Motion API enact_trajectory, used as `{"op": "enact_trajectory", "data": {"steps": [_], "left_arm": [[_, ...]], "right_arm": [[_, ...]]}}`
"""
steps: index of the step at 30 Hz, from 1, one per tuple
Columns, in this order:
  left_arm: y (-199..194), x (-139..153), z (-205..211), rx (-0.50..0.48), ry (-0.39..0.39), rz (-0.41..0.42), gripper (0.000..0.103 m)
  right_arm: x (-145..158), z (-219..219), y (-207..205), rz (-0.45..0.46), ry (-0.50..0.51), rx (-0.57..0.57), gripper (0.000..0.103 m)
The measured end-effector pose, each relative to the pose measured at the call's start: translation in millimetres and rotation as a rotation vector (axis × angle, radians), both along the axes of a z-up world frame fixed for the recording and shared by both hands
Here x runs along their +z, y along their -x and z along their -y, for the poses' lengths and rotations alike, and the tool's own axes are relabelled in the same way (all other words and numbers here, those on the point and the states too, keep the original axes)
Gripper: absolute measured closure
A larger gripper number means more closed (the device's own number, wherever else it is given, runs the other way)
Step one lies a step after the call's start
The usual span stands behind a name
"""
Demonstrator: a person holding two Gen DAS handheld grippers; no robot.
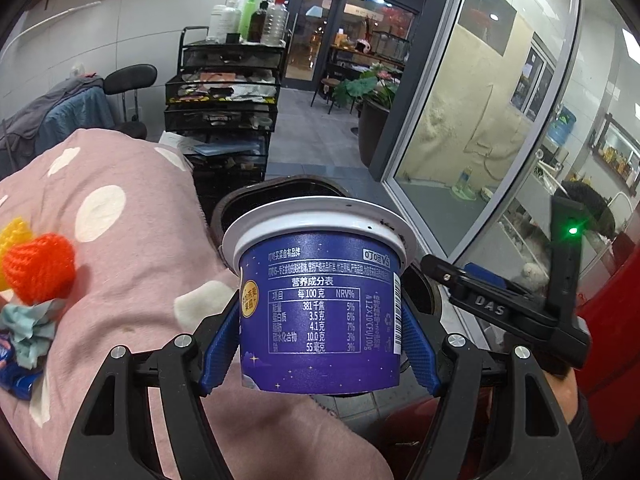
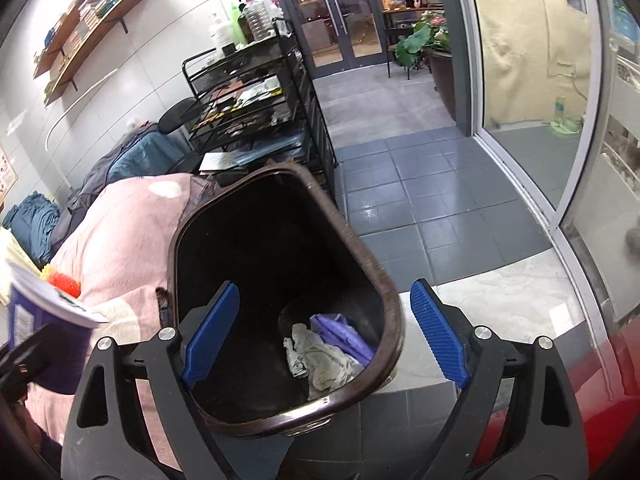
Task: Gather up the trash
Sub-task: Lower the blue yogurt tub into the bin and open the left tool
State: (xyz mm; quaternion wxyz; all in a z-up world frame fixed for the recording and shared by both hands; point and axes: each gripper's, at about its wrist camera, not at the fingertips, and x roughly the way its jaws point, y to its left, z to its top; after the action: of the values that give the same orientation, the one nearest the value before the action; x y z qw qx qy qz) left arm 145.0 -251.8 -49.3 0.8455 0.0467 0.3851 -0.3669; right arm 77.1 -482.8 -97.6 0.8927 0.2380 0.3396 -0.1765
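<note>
While the left tongs (image 1: 320, 344) clamped the purple yogurt cup (image 1: 318, 304) just short of the brown bin (image 2: 280, 300), the right tongs (image 2: 324, 332) hung empty and wide above it, so the carrier needed the cup clear over the rim before letting go.

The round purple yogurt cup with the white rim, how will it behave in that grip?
The purple yogurt cup looks like thin plastic, so the left gripper could probably dent it. Its glossy tapered wall may slip downward. It hangs upright; probably light, if empty.
</note>
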Motion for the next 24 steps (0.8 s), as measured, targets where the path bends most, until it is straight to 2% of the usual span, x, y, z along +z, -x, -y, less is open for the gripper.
{"op": "enact_trajectory", "data": {"steps": [14, 17, 24], "left_arm": [[-12.5, -20.1, 36.7, -0.04, -0.11, -0.058, 0.031], [-13.6, -24.5, 40.9, -0.053, -0.147, -0.071, 0.022], [-9.9, -20.7, 39.2, -0.071, -0.148, -0.049, 0.008]], "right_arm": [[1.5, 7.4, 3.7, 0.008, -0.012, -0.021, 0.016], [0.9, 5.4, 3.6, 0.008, -0.009, -0.014, 0.013], [0.4, 6.1, 6.9, 0.016, -0.009, -0.018, 0.012]]}}
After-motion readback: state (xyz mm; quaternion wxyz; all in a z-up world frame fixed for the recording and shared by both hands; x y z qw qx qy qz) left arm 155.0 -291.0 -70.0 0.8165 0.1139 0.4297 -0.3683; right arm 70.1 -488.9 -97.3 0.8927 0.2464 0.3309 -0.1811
